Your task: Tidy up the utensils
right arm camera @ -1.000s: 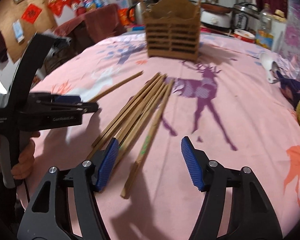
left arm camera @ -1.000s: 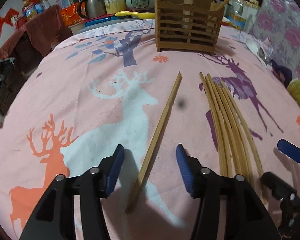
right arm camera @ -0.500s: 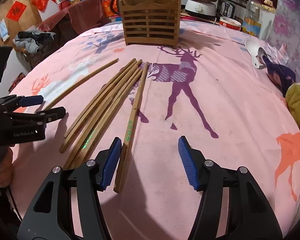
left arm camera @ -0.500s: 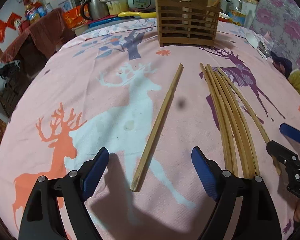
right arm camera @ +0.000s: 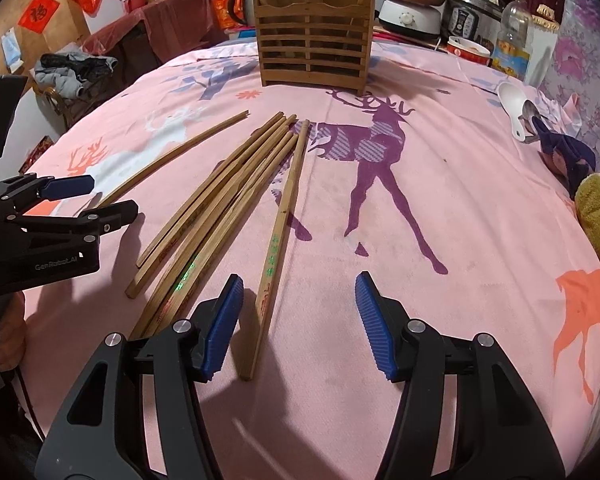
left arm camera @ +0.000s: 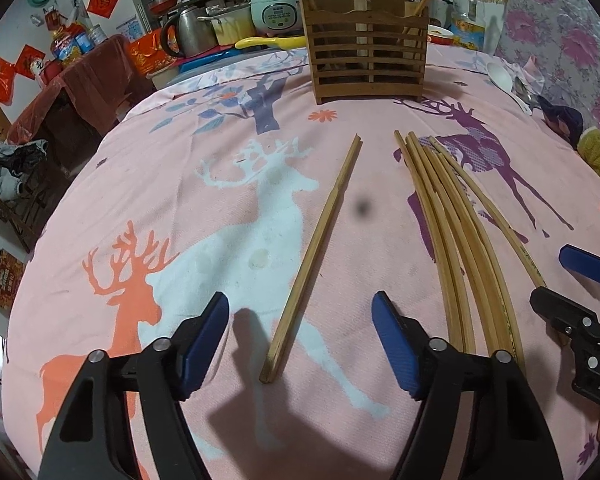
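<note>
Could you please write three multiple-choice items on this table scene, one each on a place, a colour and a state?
1. Where does the slatted wooden utensil holder stand?
A. at the far side of the pink deer-print tablecloth
B. between the left gripper's jaws
C. on the floor

2. What colour are the pads on the left gripper?
A. red
B. blue
C. green

3. In what state is the lone wooden chopstick that lies apart from the bundle of wooden chopsticks?
A. standing in the holder
B. clamped and lifted
C. lying flat on the cloth, its near end between open jaws

Answers:
1 A: the holder sits beyond the chopsticks, near the far table edge.
2 B: both pads show blue.
3 C: neither pad touches it, though the jaws have just been closing.
</note>
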`<state>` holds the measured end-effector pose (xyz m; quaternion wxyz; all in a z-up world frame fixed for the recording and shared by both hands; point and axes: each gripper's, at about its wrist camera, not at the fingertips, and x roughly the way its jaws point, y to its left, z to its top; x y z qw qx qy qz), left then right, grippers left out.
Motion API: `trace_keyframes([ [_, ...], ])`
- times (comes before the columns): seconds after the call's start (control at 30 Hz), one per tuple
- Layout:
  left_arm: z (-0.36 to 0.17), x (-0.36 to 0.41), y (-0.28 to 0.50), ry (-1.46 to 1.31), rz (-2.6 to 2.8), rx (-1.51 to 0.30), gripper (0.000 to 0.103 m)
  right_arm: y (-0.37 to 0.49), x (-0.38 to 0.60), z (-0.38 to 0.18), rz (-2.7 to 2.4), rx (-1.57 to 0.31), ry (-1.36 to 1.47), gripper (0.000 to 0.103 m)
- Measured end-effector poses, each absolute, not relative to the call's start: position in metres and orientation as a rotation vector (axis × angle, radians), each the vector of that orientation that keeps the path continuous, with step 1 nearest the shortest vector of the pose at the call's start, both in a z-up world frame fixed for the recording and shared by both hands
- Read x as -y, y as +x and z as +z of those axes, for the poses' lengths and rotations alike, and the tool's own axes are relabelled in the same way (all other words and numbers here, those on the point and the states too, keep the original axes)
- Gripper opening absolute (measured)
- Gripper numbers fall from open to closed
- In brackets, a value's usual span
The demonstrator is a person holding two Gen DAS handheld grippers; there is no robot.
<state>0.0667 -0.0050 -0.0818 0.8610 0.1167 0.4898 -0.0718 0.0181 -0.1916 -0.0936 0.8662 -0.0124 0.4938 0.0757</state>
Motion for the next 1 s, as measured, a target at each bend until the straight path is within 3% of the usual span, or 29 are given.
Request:
trace_keyframes([
  [0.17,-0.082,0.011,0.06,0.279,-0.169,-1.02,0.071,0.011,0.189,-0.093,0.166,-1.036,-0.031,0.051],
  [0.43,-0.084,0.008,0.06,0.255,-0.187,-1.041,0.071,-0.001,0.177,-0.091,0.169,-1.037,-0.055,0.023],
  [0.7,-0.084,0.011,0.057,0.27,-0.176,-1.035,0.071,-0.003,0.172,-0.09,0.146,-1.03,-0.089,0.023],
  [1.0,-0.083,0.013,0.047,0.229,-0.255,-1.047,0.036,-0.003,0.179,-0.091,0.18,-1.04,-0.023,0.019],
])
